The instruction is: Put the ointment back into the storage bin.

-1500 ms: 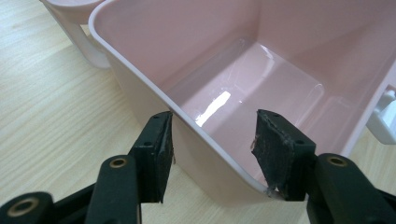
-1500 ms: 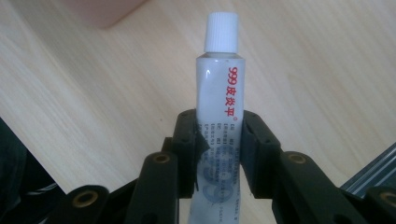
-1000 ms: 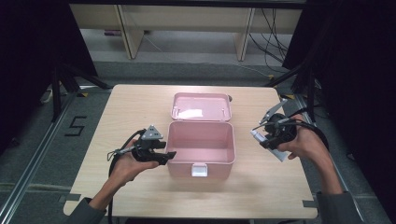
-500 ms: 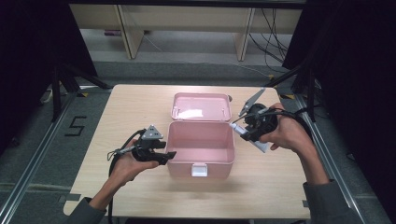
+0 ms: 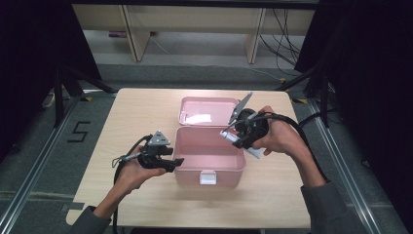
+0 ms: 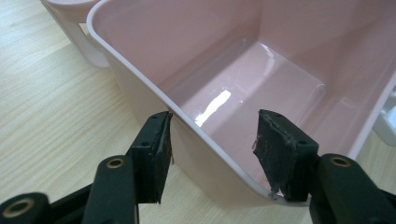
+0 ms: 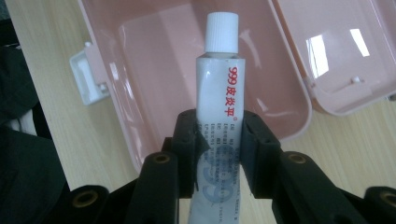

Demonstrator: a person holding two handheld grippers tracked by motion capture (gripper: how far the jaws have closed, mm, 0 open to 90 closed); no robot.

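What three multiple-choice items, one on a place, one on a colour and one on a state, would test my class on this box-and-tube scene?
1. Where is the white tube?
A. lying in the box
B. between the right gripper's jaws, above the box
C. on the floor

2. What colour is the box?
A. pink
B. blue
C. green

3. How does the box's lid stand?
A. latched shut
B. taken off
C. folded open behind the box

Key: 1 B, the right gripper clamps the tube over the open box. 2 A, walls and floor are pink. 3 C, the lid lies open at the far side, while the left gripper straddles the box's near wall.
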